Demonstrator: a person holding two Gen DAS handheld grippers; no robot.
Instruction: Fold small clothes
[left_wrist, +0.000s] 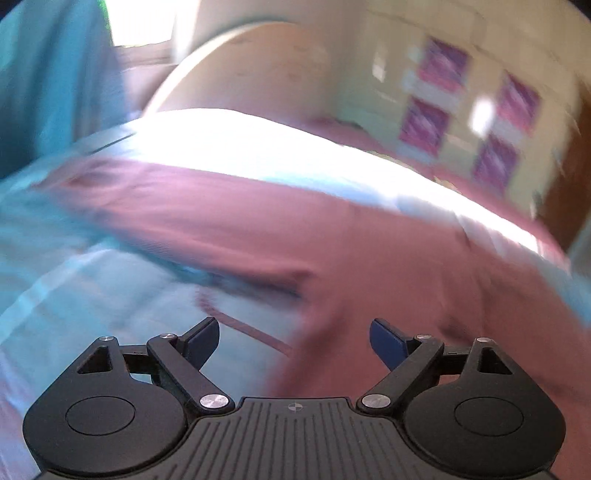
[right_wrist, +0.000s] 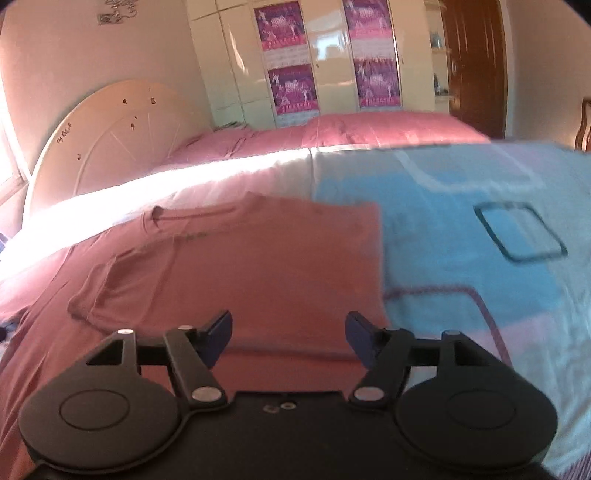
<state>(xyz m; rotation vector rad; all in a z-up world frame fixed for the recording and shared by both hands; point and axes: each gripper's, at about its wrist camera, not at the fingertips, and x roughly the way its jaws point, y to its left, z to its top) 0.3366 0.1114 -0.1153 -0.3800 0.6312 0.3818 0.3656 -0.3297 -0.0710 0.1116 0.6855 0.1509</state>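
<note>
Blue-and-white bedspread covers the bed; pink shirt lies flat on it, left of centre in my right view, straight edge against the blue. Cream headboard behind, wardrobe with purple posters past it. Left view is motion-blurred: pink cloth over blue, no detail. Left tool wide, nothing between the jaws. Right tool partly spread over the shirt's near edge, not gripping.
</note>
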